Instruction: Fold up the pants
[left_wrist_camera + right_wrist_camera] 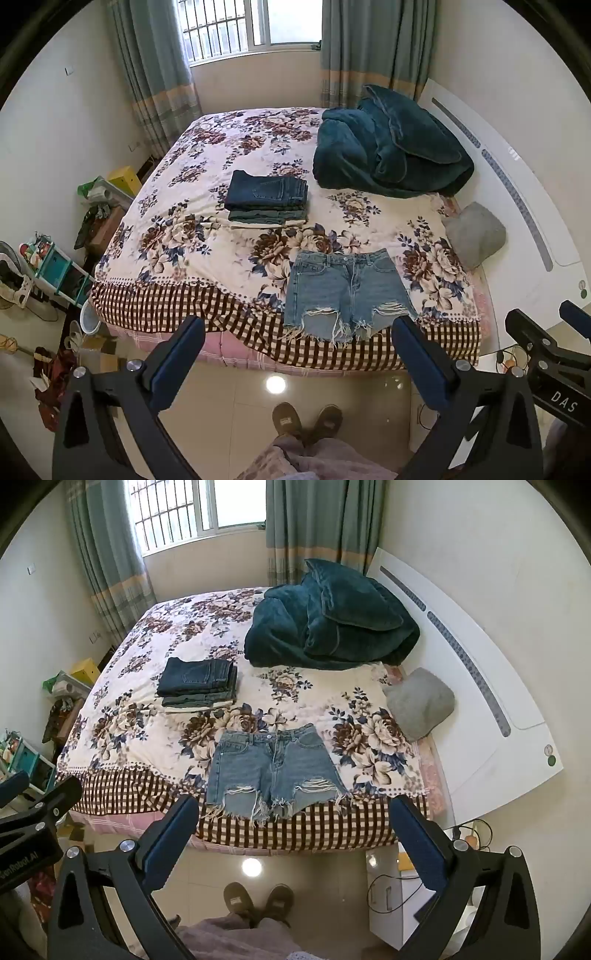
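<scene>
Holding both claws released above the floor, we see the denim shorts (349, 291) flat on the bed (177, 236) ahead of the left claw (297, 354) and right claw (293, 830), folded jeans (197, 683) beyond.

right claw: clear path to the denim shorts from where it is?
Probably yes. The right claw is open, holds nothing and hangs over the floor off the bed's near edge. The denim shorts lie flat at that edge with nothing on them; the folded stack sits farther back.
</scene>
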The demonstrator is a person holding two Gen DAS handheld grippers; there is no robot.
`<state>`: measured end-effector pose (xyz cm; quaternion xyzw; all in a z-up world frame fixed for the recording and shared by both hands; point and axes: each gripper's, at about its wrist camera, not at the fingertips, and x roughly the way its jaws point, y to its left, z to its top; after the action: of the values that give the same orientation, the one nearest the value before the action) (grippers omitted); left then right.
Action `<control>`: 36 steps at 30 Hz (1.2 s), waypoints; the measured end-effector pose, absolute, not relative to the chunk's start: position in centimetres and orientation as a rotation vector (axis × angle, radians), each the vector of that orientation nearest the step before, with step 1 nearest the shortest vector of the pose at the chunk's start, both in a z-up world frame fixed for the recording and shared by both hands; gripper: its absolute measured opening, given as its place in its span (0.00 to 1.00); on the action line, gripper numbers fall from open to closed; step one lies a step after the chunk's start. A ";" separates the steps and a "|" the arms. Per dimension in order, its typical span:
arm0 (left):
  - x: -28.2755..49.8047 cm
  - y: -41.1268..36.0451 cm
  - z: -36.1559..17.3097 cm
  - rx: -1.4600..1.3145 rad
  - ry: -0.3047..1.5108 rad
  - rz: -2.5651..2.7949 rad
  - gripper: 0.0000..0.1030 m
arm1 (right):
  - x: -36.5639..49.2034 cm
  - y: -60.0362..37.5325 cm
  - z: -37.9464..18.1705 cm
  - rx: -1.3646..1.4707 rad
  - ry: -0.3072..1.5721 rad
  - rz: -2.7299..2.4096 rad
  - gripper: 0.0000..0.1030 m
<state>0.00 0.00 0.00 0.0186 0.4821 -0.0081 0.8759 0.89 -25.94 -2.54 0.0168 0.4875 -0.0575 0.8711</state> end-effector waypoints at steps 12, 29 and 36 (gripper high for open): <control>0.0 0.0 0.2 0.029 0.997 -0.018 1.00 | 0.7 -26.2 -2.3 0.034 1.019 -0.116 1.00; -0.1 0.6 0.6 0.020 0.988 -0.021 1.00 | 1.1 -24.7 -1.6 0.008 1.024 -0.100 1.00; -0.3 0.9 0.7 0.016 0.987 -0.025 1.00 | 1.2 -24.3 -1.5 0.007 1.025 -0.098 1.00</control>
<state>-0.35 0.93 0.74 0.0076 0.4739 -0.0120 0.8805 1.17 -24.26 -1.47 0.0032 0.4900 -0.0467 0.8705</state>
